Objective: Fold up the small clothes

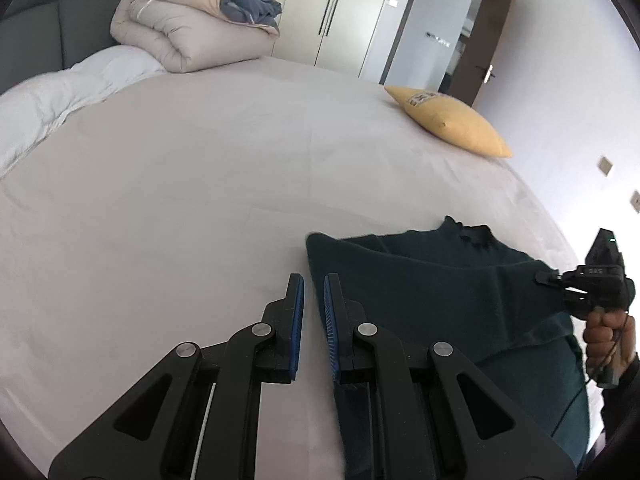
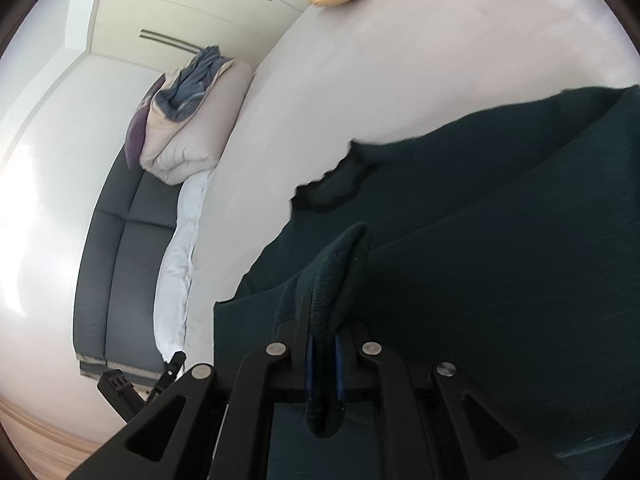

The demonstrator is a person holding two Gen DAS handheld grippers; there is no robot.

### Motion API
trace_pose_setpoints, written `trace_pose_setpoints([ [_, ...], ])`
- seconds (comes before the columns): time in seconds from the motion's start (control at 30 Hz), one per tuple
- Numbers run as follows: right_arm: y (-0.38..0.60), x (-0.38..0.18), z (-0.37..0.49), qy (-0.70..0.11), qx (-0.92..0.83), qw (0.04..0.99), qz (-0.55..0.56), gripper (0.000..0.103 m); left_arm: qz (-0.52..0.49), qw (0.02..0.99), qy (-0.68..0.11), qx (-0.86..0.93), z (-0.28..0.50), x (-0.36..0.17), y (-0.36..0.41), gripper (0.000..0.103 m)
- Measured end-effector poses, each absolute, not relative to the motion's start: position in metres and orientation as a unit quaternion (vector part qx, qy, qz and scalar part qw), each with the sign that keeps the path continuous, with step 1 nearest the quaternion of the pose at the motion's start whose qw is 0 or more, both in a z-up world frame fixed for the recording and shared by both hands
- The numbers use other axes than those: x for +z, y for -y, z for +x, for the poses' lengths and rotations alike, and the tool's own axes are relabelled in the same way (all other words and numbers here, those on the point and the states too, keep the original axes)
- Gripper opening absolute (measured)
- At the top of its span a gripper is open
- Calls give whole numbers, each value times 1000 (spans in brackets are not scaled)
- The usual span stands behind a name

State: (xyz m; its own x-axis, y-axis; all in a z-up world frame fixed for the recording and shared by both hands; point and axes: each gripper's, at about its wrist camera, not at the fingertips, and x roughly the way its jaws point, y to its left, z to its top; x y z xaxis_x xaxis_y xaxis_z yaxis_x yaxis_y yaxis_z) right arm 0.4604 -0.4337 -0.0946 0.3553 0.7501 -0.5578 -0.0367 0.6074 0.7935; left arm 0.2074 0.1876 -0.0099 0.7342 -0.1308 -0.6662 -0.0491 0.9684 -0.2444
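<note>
A dark green knit top (image 1: pixel 432 292) lies on the pale bed sheet (image 1: pixel 180 208) at the lower right of the left wrist view, partly folded over itself, collar (image 1: pixel 474 234) at the far end. My left gripper (image 1: pixel 314 292) hovers at the top's left edge. Its blue pads stand almost together with only a thin slit, and nothing is in it. Some cloth runs under its right finger. My right gripper (image 1: pixel 540 278), held by a hand (image 1: pixel 608 332), pinches a raised fold on the top's right side. In the right wrist view that gripper (image 2: pixel 323 332) is shut on a bunched fold of the top (image 2: pixel 500 260).
A yellow pillow (image 1: pixel 452 124) lies at the far right of the bed. A folded beige duvet (image 1: pixel 192 28) and a white quilt (image 1: pixel 60 96) sit by the grey headboard (image 1: pixel 36 28). Wardrobe doors (image 1: pixel 332 8) and a doorway (image 1: pixel 440 32) stand beyond the bed.
</note>
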Motion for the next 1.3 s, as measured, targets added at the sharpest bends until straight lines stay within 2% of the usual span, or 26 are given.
trace_pose_setpoints([
  [0.37,465,-95,458,-499,232,766,333,9,-98,911,-394,-65,253,-13,-159,10],
  [0.63,470,-104,453,-510,226,763,325,9,-83,901,-420,-64,283,-37,-139,10],
  [1.3,488,-113,451,-513,206,768,322,11,-40,898,-432,-69,302,-53,-103,10],
])
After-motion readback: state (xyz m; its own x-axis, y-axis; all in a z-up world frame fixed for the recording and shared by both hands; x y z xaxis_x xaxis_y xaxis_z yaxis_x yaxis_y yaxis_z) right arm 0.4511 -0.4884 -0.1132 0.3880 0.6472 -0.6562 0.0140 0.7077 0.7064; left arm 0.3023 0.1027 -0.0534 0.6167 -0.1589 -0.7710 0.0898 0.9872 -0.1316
